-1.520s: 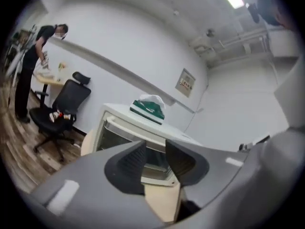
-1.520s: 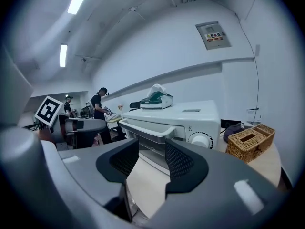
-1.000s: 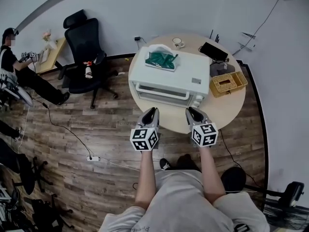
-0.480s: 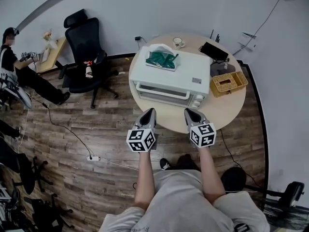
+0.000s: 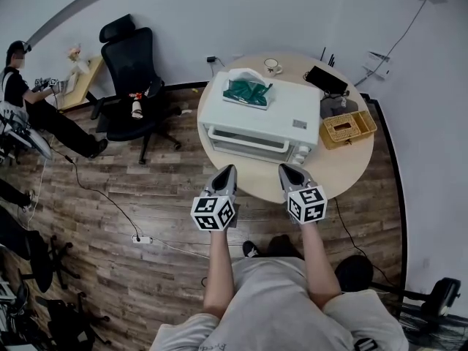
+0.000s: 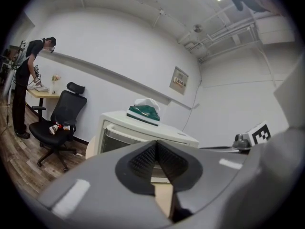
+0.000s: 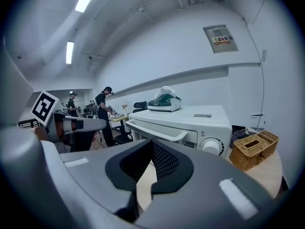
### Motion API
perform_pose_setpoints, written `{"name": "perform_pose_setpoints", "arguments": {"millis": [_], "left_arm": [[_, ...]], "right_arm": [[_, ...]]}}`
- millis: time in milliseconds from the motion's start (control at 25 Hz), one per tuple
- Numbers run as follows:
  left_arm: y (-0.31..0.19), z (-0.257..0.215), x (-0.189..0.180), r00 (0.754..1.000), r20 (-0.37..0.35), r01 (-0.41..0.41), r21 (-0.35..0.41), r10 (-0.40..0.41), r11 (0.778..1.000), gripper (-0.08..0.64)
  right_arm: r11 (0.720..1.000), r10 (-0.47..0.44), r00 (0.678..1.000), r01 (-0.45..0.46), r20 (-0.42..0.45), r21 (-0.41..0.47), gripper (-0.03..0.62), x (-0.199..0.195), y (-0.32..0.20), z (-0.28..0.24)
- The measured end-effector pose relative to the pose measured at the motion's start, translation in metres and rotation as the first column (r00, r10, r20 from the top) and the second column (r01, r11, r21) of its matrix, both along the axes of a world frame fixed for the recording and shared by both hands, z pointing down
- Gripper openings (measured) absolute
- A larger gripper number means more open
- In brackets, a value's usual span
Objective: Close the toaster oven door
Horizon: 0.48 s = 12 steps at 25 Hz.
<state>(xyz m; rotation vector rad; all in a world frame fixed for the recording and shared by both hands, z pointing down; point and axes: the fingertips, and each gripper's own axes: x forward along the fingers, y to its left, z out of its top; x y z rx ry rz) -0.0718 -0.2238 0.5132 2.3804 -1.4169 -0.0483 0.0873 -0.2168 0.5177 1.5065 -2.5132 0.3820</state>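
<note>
A white toaster oven [image 5: 259, 115] stands on a round wooden table [image 5: 344, 168]. Its glass door [image 5: 245, 146] stands upright against the front, and its bar handle [image 7: 155, 132] runs along the top edge. The control knob [image 7: 212, 146] is at the oven's right. My left gripper [image 5: 229, 169] and right gripper [image 5: 284, 168] hover side by side over the table's near edge, a short way in front of the door and apart from it. Both are shut, pads together with nothing between them, as the left gripper view [image 6: 156, 144] and the right gripper view [image 7: 151, 144] show.
A green and white pack [image 5: 246, 88] lies on the oven's top. A wicker basket [image 5: 348, 126], a black device [image 5: 327, 79] and a cup [image 5: 272, 65] are on the table's right and back. A black office chair [image 5: 131, 79] and a person [image 5: 29, 101] are at the left.
The jaws of both grippers have closed from slightly apart to shut. The hands have hardly shifted in front of the oven.
</note>
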Motion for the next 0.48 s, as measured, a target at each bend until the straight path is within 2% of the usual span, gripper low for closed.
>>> {"name": "perform_pose_setpoints", "arguments": {"millis": [480], "left_arm": [[0.0,0.002,-0.005,1.0,0.015,0.003,-0.021,-0.002,1.0,0.058]], "right_arm": [[0.999,-0.033,0.999,0.033,-0.022,0.013,0.0,-0.015,0.0,-0.003]]}}
